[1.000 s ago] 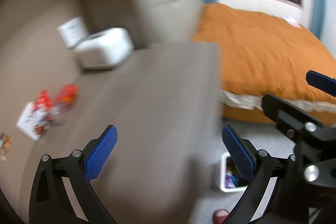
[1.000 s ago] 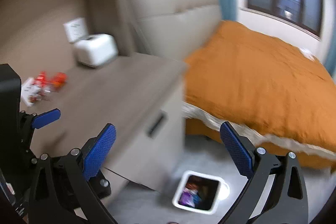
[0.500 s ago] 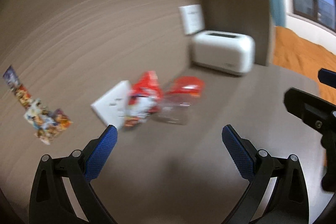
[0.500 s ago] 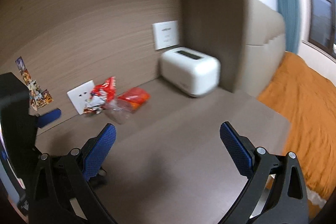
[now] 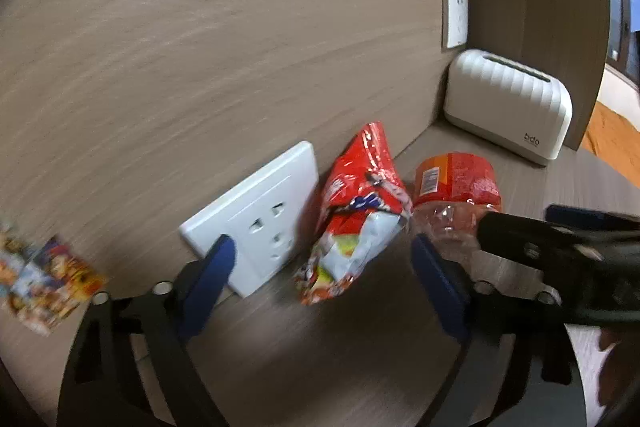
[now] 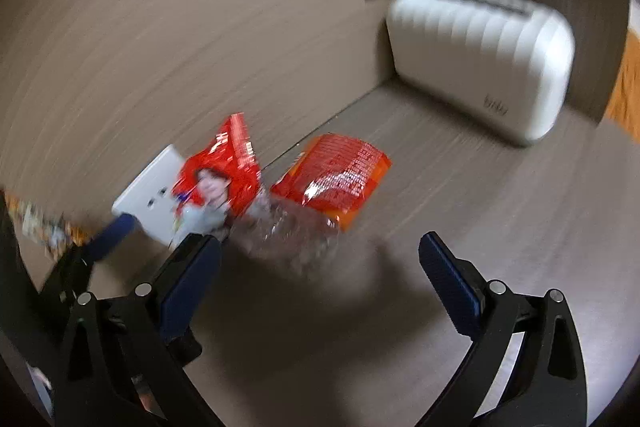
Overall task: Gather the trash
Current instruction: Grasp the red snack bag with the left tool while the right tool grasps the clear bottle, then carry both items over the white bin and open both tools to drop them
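Observation:
A crumpled red snack bag (image 5: 356, 211) leans against the wall on the wooden tabletop (image 5: 320, 347). Beside it on the right lies a crushed clear plastic bottle with an orange-red label (image 5: 456, 187). My left gripper (image 5: 324, 279) is open, its jaws either side of the bag's lower end, a little short of it. In the right wrist view the bag (image 6: 224, 171) and bottle (image 6: 320, 195) lie ahead of my open, empty right gripper (image 6: 320, 263). The right gripper also shows in the left wrist view (image 5: 560, 251).
A white toaster (image 5: 508, 103) stands at the back right corner of the tabletop. White wall sockets (image 5: 260, 219) (image 5: 455, 13) are on the wood-panel wall. Colourful stickers (image 5: 40, 279) are on the wall at left. An orange bed cover (image 5: 612, 139) lies beyond.
Both grippers have swung from the bed and floor bin toward the wall and moved in close to the snack bag and bottle. Both stay open.

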A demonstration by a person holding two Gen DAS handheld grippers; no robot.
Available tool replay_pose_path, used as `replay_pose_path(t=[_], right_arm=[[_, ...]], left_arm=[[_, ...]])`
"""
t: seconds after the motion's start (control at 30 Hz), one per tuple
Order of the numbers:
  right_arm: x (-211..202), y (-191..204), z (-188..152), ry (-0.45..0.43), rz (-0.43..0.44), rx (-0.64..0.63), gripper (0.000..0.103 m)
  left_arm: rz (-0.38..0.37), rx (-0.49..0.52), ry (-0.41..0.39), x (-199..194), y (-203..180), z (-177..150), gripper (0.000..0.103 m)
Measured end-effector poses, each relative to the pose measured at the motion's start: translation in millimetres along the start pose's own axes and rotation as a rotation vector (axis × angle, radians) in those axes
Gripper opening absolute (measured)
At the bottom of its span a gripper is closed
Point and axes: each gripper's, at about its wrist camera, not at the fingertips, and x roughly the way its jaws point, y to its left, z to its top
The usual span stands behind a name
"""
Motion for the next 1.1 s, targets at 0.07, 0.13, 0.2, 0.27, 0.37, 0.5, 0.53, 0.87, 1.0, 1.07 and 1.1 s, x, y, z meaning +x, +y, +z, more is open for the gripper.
replay_pose_path(t=[0.07,0.13,0.2,0.27,0.37,0.5,0.53,0.87,1.0,1.07,1.1], right_arm=[[15.5,-8.3,4.5,0.037,0.039,0.063,0.090],[27.9,-14.9,7.1,0.069,0.079,0.119,0.082],[34.5,-17.2,11.2,0.064,0.116,0.149,0.076],[41.7,-15.7,13.8,0.086,0.153,0.160,0.061],[45.6,-9.2,14.4,0.077,0.167,0.146,0.050],[35.2,-13.5,10.0,0.038,0.175,0.162,0.044],[33.0,-17.3,8.6,0.038,0.184,0.174,0.044],[-22.4,-31.5,-8.1,-0.030,0.184,0.185,0.044],[-62.3,-36.6,-18.6,-0.086,0.174,0.180,0.044],[-92.7,-49.2,-19.0,-0.116,0.159,0.182,0.044],[-107.0,-52.9,-22.9,-0.131,0.149,0.184,0.044]], left_arm=[[-0.015,0.015,0.002,7.2,-3.1,2.5,0.078],[-0.020,0.016,0.002,10.9,-5.7,2.6,0.081],[-0.005,0.031,-0.007,12.4,-9.5,0.0,0.083],[0.017,0.059,-0.007,15.7,-14.6,-1.8,0.082],[-0.014,0.031,0.031,24.8,-16.1,-1.7,0.058],[-0.049,0.002,0.033,28.5,-14.6,-0.2,0.049],[-0.053,0.006,0.033,29.5,-16.5,0.7,0.045],[-0.103,0.007,0.009,5.3,-28.0,5.0,0.037],[-0.123,0.002,-0.029,-38.6,-34.0,2.2,0.037],[-0.136,0.002,-0.038,-56.4,-39.0,0.3,0.037],[-0.146,0.005,-0.044,-67.7,-43.8,-1.3,0.038]])
